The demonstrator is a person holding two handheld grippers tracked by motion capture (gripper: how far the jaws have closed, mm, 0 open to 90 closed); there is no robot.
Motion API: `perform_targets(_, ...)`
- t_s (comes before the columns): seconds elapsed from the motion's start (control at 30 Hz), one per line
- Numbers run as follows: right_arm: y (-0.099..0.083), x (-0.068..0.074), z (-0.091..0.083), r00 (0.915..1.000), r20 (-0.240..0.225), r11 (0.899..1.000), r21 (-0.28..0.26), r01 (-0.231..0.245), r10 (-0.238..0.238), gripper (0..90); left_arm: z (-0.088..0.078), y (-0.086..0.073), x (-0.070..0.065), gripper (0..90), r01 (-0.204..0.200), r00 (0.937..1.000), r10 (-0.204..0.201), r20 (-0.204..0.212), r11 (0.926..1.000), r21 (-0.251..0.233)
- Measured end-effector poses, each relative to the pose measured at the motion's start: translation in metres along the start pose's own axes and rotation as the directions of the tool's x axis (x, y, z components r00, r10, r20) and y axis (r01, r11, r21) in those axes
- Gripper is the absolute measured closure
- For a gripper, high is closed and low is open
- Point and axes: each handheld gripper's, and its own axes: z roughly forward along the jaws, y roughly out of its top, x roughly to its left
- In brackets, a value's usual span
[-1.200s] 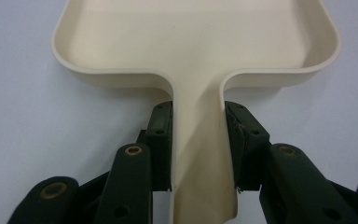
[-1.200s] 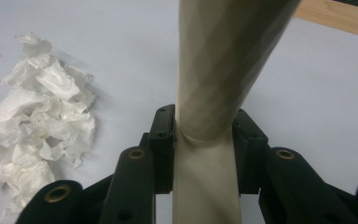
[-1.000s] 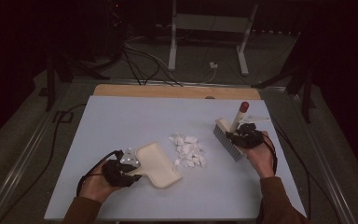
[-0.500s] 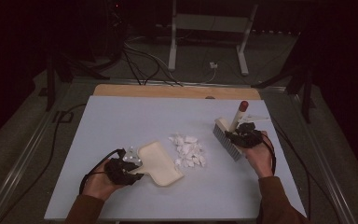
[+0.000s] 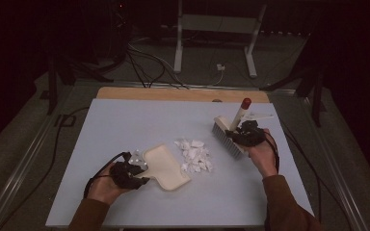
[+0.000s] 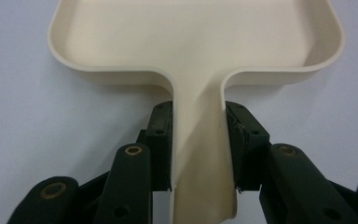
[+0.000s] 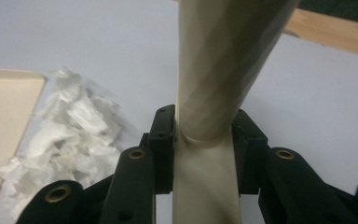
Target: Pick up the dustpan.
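A cream dustpan [image 5: 166, 166] lies flat on the pale blue table [image 5: 139, 120], its mouth toward a heap of white paper scraps [image 5: 194, 155]. My left gripper [image 5: 134, 174] is shut on the dustpan's handle [image 6: 198, 144], with a pad on each side of it [image 6: 162, 140]. To the right of the scraps, my right gripper [image 5: 241, 135] is shut on the cream handle [image 7: 209, 93] of a hand brush [image 5: 227, 138] with a red tip [image 5: 245, 102]. The bristles rest near the table, right of the heap. In the right gripper view the scraps [image 7: 70, 140] and the dustpan's edge [image 7: 4, 107] lie to the left.
A wooden strip [image 5: 183, 94] runs along the table's far edge. Cables [image 5: 144, 62] and a metal stand [image 5: 217, 29] sit on the floor beyond. Metal rails [image 5: 24, 159] flank the table. Open table surface lies at the far left and near front.
The brush and right gripper have shifted slightly, staying right of the scraps. The dustpan and left gripper have stayed put.
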Motion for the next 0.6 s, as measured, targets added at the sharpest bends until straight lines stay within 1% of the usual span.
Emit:
perform_targets(0.1,0.009,0.005,0.003,0.9997,-0.004,1.0,0.005,0.024,-0.024,67.0,0.0,0.0,0.0,66.4,0.006,1.0,-0.006,0.0,1.0,-0.003)
perform_targets(0.27,0.022,0.013,0.009,0.9978,-0.009,0.998,0.007,0.065,-0.065,67.0,0.001,0.0,0.001,66.4,0.005,1.0,-0.005,0.001,1.0,-0.004)
perform_targets(0.43,0.029,0.021,0.018,0.9941,-0.021,0.994,0.016,0.107,-0.107,67.0,0.001,0.0,0.001,66.4,0.003,1.0,-0.003,0.001,1.0,-0.002)
perform_targets(0.57,0.034,0.026,0.024,0.9909,-0.03,0.991,0.018,0.131,-0.131,67.0,0.001,0.001,0.001,66.5,0.003,1.0,-0.003,0.002,1.0,-0.002)
perform_targets(0.6,0.035,0.027,0.026,0.9907,-0.037,0.991,0.017,0.132,-0.131,67.0,0.002,0.001,0.001,66.5,0.003,1.0,-0.003,0.002,1.0,-0.002)
